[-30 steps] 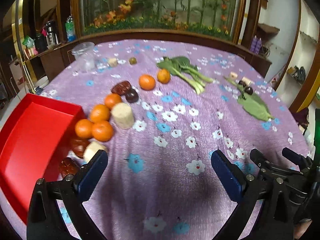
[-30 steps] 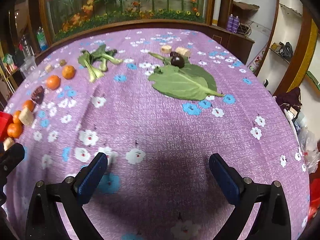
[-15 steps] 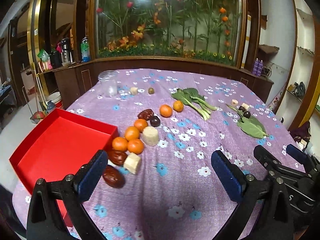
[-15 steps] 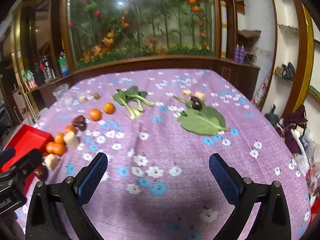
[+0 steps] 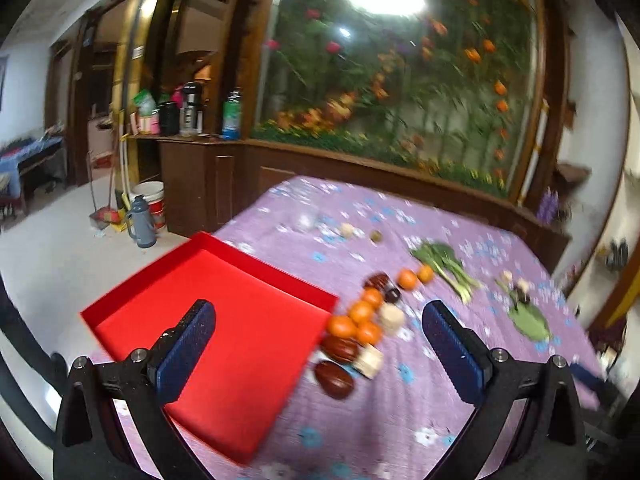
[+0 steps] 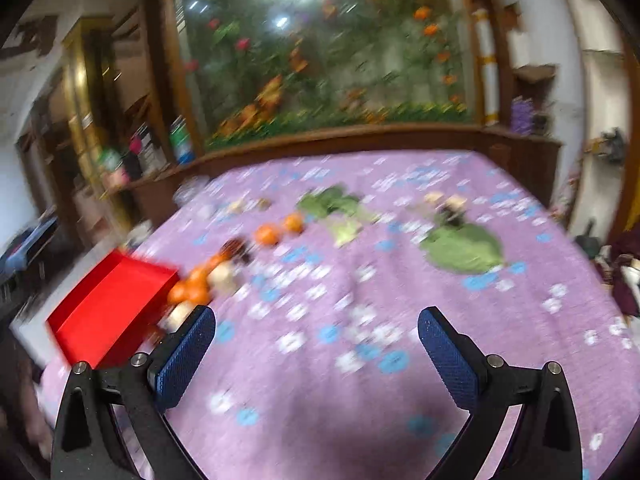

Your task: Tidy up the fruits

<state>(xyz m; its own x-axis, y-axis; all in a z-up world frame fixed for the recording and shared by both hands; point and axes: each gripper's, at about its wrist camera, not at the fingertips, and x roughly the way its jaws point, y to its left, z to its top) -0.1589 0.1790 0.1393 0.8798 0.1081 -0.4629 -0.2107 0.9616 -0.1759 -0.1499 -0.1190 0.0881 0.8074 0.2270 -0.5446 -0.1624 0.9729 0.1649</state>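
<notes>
both of your claws stand wide open and empty: the left gripper (image 5: 318, 334) hangs over the near edge of the red tray (image 5: 224, 320), the right gripper (image 6: 316, 342) over bare cloth well to the tray's right. the tray holds nothing yet. the oranges (image 5: 362, 314) cluster just beside the tray's right edge, with dark dates (image 5: 334, 372) nearer you and two more oranges (image 5: 414, 277) farther off. judged step: approach, no fruit picked. next, lower your left claw around the nearest fruit beside the tray.
</notes>
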